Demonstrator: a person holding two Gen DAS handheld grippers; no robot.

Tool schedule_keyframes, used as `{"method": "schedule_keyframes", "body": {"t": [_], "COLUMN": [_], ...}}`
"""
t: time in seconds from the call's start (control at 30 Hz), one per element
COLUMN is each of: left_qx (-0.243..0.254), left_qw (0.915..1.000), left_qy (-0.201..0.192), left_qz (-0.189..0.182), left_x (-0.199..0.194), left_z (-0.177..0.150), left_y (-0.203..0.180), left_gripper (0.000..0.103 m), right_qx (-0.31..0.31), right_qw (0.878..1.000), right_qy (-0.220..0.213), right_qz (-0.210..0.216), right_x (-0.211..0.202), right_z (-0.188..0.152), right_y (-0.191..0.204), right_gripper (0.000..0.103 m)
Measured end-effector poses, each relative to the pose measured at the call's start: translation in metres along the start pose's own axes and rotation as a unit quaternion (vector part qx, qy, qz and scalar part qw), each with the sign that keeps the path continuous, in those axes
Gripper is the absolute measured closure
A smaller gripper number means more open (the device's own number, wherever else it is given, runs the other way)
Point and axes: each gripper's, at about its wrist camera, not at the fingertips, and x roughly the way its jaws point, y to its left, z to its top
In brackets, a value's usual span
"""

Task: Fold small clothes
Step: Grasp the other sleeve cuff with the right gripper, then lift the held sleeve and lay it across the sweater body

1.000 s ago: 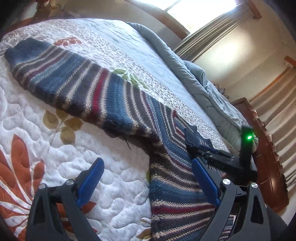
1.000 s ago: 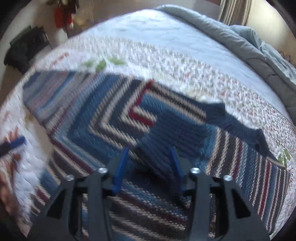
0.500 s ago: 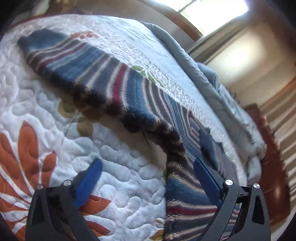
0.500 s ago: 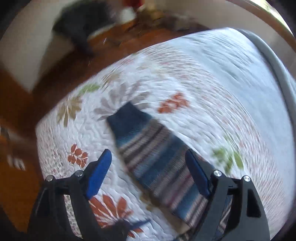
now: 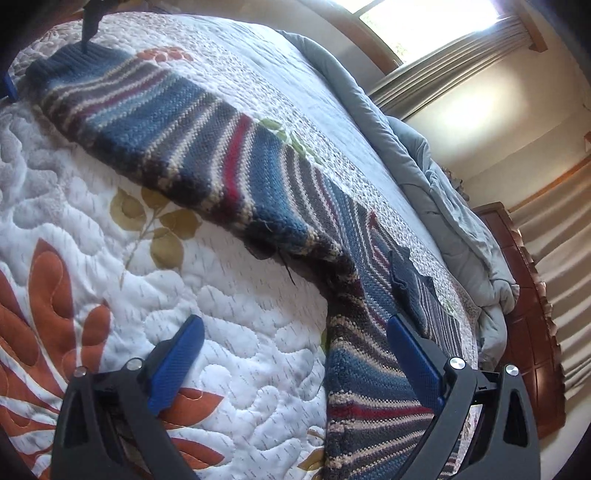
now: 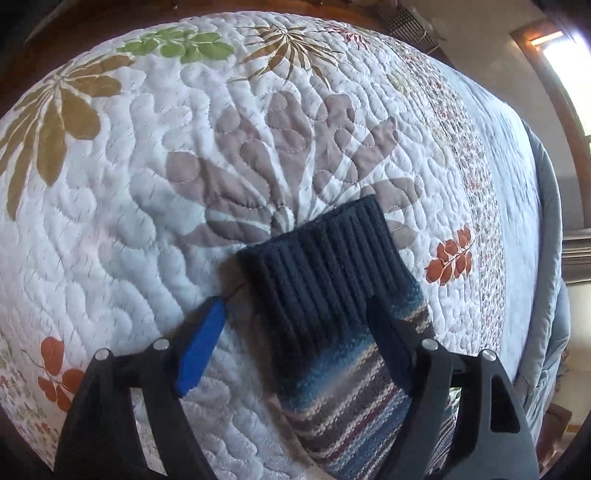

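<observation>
A striped knit sweater [image 5: 207, 122] in blue, grey, cream and red lies spread on the quilted bed. Its sleeve runs to the far left and ends in a dark navy ribbed cuff [image 6: 325, 266]. My left gripper [image 5: 291, 332] is open and empty, low over the quilt beside the sweater's body, with the right finger [image 5: 410, 350] over the knit. My right gripper [image 6: 295, 306] is open, its jaws straddling the cuff just above it. The right gripper's tip [image 5: 88, 26] shows over the cuff in the left wrist view.
The white floral quilt [image 6: 147, 184] covers the bed. A grey-blue duvet [image 5: 454, 206] is bunched along the far side. A wooden dresser [image 5: 532, 332] and curtains stand beyond it. The bed's rounded edge and dark floor lie past the cuff.
My right gripper let go of the sweater's folded part, opened, and swung left to the sleeve cuff. My left gripper shifted slightly and stays open.
</observation>
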Motion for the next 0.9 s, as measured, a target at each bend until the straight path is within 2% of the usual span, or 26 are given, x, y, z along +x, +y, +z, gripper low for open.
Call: {"method": "schedule_keyframes", "body": {"t": [0.03,0.07,0.1,0.17,0.23,0.3,0.4,0.5,0.67,0.8,0.9], "left_qx": [0.003,0.005,0.005,-0.002,0.003,0.018,0.037,0.057,0.096,0.075,0.066], "left_qw": [1.0,1.0,1.0,0.9998,0.9975,0.9952,0.9947,0.9919,0.982,0.9843,0.9856], "left_qy": [0.001,0.001,0.001,-0.01,-0.043,-0.066,-0.078,-0.094,-0.143,-0.137,-0.136], "left_qz": [0.002,0.003,0.002,-0.017,-0.056,-0.069,-0.055,-0.064,-0.077,-0.082,-0.077], "left_x": [0.001,0.001,0.001,-0.003,-0.011,-0.016,-0.018,-0.024,-0.041,-0.044,-0.045], "left_z": [0.0,0.0,0.0,0.004,0.011,0.016,0.016,0.011,0.002,0.004,0.003], "left_y": [-0.001,-0.001,-0.002,-0.001,-0.003,-0.008,-0.014,-0.026,-0.051,-0.047,-0.044], "left_gripper": [0.004,0.004,0.004,0.004,0.004,0.004,0.004,0.004,0.004,0.004,0.004], "right_qx": [0.005,0.013,0.033,0.058,0.086,0.12,0.168,0.208,0.287,0.336,0.384], "right_qw": [1.0,1.0,0.999,0.997,0.994,0.989,0.978,0.967,0.938,0.917,0.896], "right_qy": [-0.007,-0.008,-0.002,-0.011,-0.034,-0.051,-0.082,-0.113,-0.16,-0.182,-0.187], "right_qz": [0.007,0.013,0.025,0.04,0.054,0.067,0.089,0.097,0.114,0.118,0.124], "right_x": [-0.001,-0.001,-0.002,-0.01,-0.027,-0.041,-0.072,-0.102,-0.14,-0.151,-0.139], "right_z": [0.0,0.001,-0.001,-0.002,-0.012,-0.024,-0.057,-0.097,-0.192,-0.273,-0.353], "right_y": [-0.004,-0.009,-0.02,-0.034,-0.06,-0.087,-0.136,-0.171,-0.239,-0.278,-0.307], "right_gripper": [0.037,0.07,0.086,0.09,0.09,0.09,0.091,0.091,0.092,0.092,0.092]}}
